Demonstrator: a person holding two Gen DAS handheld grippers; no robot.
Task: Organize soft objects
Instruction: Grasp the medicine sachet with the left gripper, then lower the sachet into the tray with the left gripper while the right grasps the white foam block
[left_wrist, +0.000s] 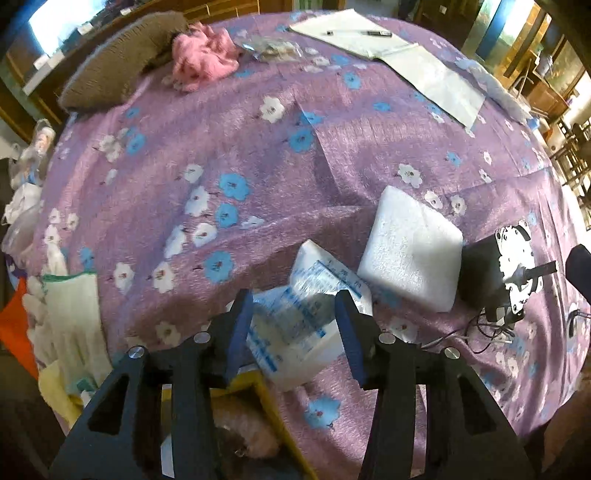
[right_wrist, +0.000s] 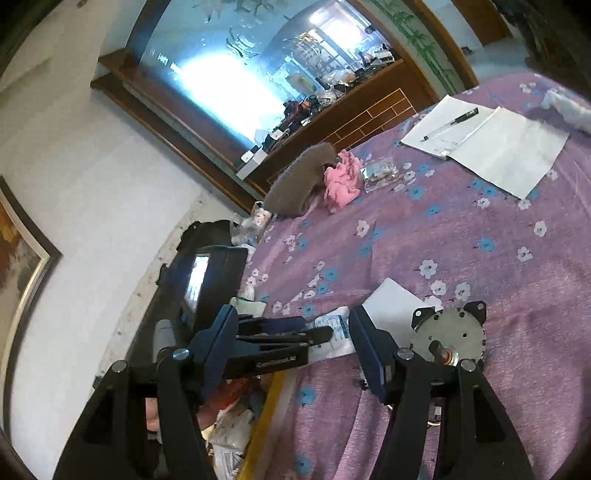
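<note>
In the left wrist view my left gripper (left_wrist: 293, 325) is open, its blue pads on either side of a white plastic pack with blue print (left_wrist: 306, 325) that lies on the purple flowered cloth (left_wrist: 258, 155). A white foam block (left_wrist: 410, 254) lies just right of the pack. A yellow-rimmed box (left_wrist: 269, 402) with soft things sits below the fingers. In the right wrist view my right gripper (right_wrist: 291, 350) is open and empty above the same box (right_wrist: 273, 402); the left gripper (right_wrist: 280, 343) shows between its fingers, over the pack (right_wrist: 336, 332).
A pink fluffy cloth (left_wrist: 203, 59) and a brown knitted cushion (left_wrist: 122, 62) lie at the far edge. An open notebook with pens (left_wrist: 373, 40) lies far right. A metal motor (right_wrist: 450, 332) sits by the foam. White gloves (left_wrist: 70, 314) lie at the left.
</note>
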